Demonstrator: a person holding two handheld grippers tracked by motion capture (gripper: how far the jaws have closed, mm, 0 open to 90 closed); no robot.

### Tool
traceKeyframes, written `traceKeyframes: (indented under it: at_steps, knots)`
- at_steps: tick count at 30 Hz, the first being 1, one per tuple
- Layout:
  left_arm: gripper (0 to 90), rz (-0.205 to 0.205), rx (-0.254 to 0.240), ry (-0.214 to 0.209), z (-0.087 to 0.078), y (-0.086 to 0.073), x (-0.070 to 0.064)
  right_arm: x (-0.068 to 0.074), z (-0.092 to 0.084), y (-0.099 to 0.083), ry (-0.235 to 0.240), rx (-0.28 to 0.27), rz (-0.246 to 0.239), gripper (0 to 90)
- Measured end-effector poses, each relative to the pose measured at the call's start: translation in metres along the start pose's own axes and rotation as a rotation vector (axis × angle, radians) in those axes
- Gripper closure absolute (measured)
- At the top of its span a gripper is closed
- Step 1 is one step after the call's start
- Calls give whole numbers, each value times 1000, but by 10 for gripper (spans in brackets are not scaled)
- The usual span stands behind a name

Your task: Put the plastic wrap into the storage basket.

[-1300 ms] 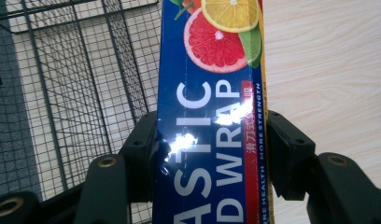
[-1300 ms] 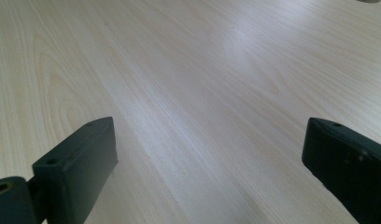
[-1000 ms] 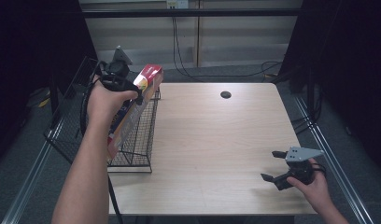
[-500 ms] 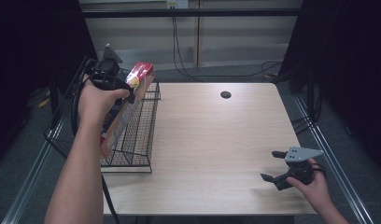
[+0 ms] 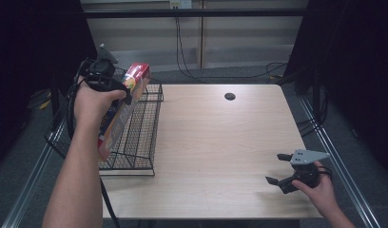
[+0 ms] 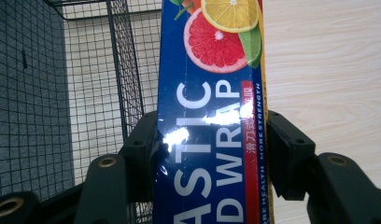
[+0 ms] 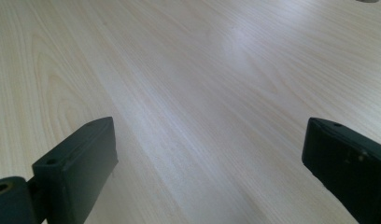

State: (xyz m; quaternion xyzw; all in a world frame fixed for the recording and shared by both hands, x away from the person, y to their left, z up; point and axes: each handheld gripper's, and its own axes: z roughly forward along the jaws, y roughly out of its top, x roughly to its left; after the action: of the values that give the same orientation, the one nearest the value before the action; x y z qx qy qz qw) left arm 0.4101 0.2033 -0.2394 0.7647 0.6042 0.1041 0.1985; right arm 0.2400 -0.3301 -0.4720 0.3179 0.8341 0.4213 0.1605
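Pinching plastic-wrap box (image 6: 209, 140), left gripper (image 5: 102, 76) jaws; box bottom cut off, above wire basket (image 5: 140, 142). Right gripper (image 5: 282, 170) jaws spread.

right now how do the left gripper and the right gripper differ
The left gripper is shut on the plastic wrap box; the right gripper is open with nothing between its jaws. The left gripper is raised over the wire basket at the table's left edge; the right gripper sits low over the bare wooden table near its right front corner. Both have black jaws and are held in a person's hand.
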Motion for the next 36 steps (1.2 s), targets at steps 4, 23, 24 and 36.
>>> traceKeyframes:
  at_steps: [4,23,24,36]
  knots:
    - [444,-10,-2,5,-1,-1,3,0,0,0,0,1,0,32]
    - [443,-87,-16,42,-4,-10,31,0,0,0,-2,1,2,31]
    - [443,-93,-20,43,-4,-11,33,0,1,0,-2,1,2,31]
    - [443,-140,-20,78,6,-16,47,0,1,0,-7,4,3,31]
